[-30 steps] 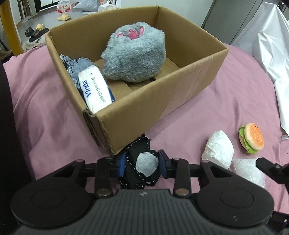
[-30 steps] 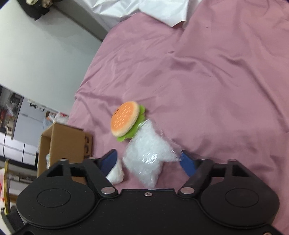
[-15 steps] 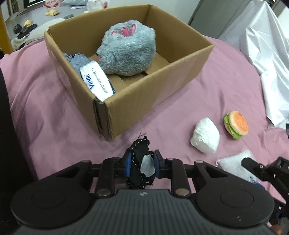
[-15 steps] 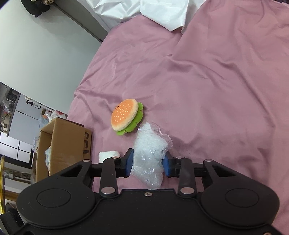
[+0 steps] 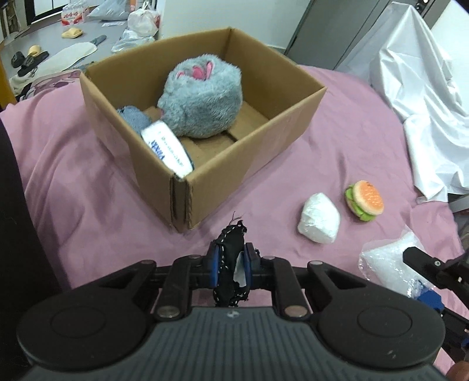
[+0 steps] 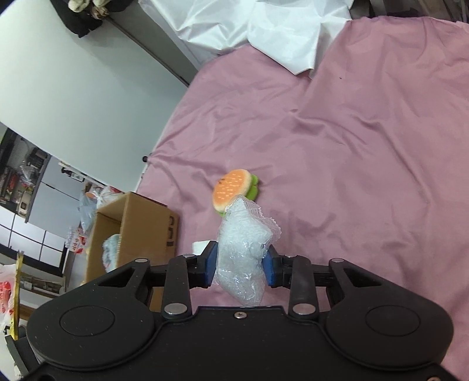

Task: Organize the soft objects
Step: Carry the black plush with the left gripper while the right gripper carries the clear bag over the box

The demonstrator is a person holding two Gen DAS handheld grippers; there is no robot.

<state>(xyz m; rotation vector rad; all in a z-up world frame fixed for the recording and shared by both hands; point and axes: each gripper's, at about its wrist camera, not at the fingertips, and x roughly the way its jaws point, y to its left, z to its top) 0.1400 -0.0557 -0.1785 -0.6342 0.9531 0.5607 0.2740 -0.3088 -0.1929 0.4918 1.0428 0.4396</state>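
Note:
My left gripper (image 5: 231,263) is shut on a black stitched cloth pouch (image 5: 231,252) with white stuffing, lifted just in front of the near corner of the open cardboard box (image 5: 249,152). Inside the box lie a grey plush toy (image 5: 202,99), a white tissue pack (image 5: 170,152) and a blue-grey fabric piece (image 5: 132,115). My right gripper (image 6: 240,265) is shut on a clear bubble-wrap bag (image 6: 243,252), raised off the pink sheet (image 6: 366,146); that bag (image 5: 387,263) also shows at the lower right of the left wrist view. A plush burger (image 5: 365,199) and a white paper wad (image 5: 319,218) lie on the sheet right of the box.
A white plastic sheet (image 5: 422,96) is heaped at the far right of the pink bed (image 5: 73,190). The same white sheet (image 6: 249,23) lies at the bed's far end in the right wrist view. Slippers (image 5: 29,57) and bags sit on the floor beyond the box.
Both grippers closed, the left on the black pouch and the right on the bubble-wrap bag, and both rose off the sheet. The box now looks further below and away.

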